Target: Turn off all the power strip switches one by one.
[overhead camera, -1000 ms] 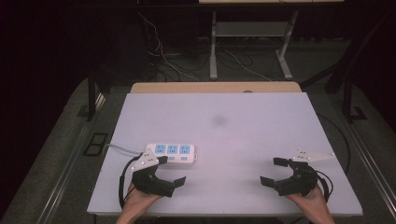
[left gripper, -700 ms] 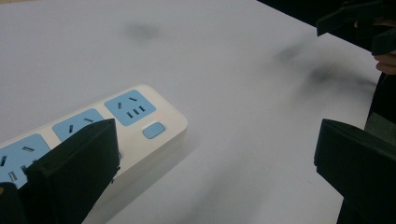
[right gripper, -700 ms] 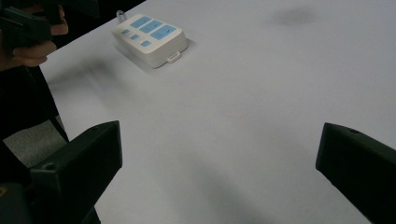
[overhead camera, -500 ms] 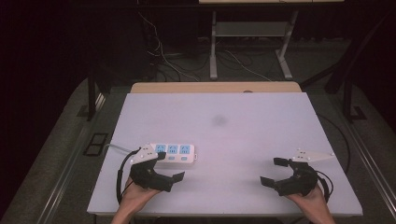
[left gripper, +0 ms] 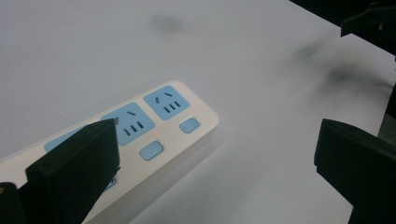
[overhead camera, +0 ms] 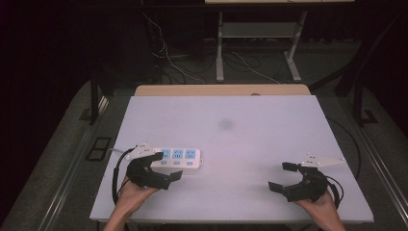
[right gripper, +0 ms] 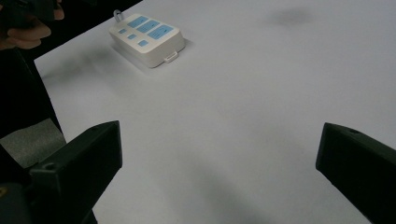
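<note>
A white power strip [overhead camera: 177,159] with three blue socket panels lies flat on a pale table [overhead camera: 250,130], just beyond the left gripper [overhead camera: 163,166], which a hand [overhead camera: 131,192] holds low over the near edge — its black jaws spread wide, one over the strip's near end, the other out past the strip's long side above bare tabletop. From the left gripper view, the strip [left gripper: 140,140] runs diagonally under the left-hand jaw, two sockets and two blue buttons plain to see, the third socket partly hidden behind that jaw. The right gripper [overhead camera: 284,177] sits well apart on the other side of the table, jaws likewise wide open and holding nothing. In the right gripper view the strip [right gripper: 147,37] lies far ahead and off to the left — beyond the gap between the jaws, near the table's edge.
</note>
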A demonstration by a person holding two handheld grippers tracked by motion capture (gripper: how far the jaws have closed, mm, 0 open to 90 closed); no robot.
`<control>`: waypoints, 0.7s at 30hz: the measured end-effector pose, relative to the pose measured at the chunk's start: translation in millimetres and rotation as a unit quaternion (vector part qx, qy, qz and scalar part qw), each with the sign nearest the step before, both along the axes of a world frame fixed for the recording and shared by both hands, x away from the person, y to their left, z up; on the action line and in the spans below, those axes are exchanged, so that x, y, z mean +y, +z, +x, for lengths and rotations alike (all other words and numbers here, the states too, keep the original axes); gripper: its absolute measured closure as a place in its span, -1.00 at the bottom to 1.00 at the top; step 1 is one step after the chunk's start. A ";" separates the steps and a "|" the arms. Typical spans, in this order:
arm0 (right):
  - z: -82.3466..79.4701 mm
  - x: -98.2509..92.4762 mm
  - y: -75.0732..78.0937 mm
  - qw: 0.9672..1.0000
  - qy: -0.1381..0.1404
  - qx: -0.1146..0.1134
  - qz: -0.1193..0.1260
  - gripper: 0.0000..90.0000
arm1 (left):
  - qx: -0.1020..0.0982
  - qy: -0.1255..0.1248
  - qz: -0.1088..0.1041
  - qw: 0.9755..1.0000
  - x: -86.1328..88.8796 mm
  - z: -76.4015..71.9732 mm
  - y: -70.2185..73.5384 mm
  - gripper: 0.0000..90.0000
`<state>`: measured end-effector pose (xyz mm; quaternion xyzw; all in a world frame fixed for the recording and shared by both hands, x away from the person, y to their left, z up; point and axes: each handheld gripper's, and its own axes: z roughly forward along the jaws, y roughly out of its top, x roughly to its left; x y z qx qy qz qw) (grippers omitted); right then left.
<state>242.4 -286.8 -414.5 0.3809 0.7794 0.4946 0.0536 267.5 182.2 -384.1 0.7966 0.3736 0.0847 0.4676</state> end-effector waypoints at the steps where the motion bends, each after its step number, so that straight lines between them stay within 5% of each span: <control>1: 0.0 0.0 0.0 1.000 0.000 0.000 0.000 -0.99 | 0.001 0.000 0.001 1.000 1.2 0.9 0.5 -1.00; 21: -0.9 0.0 0.4 1.000 -0.001 -0.004 -0.003 -0.99 | 0.014 0.002 0.023 1.000 12.7 16.6 6.3 -1.00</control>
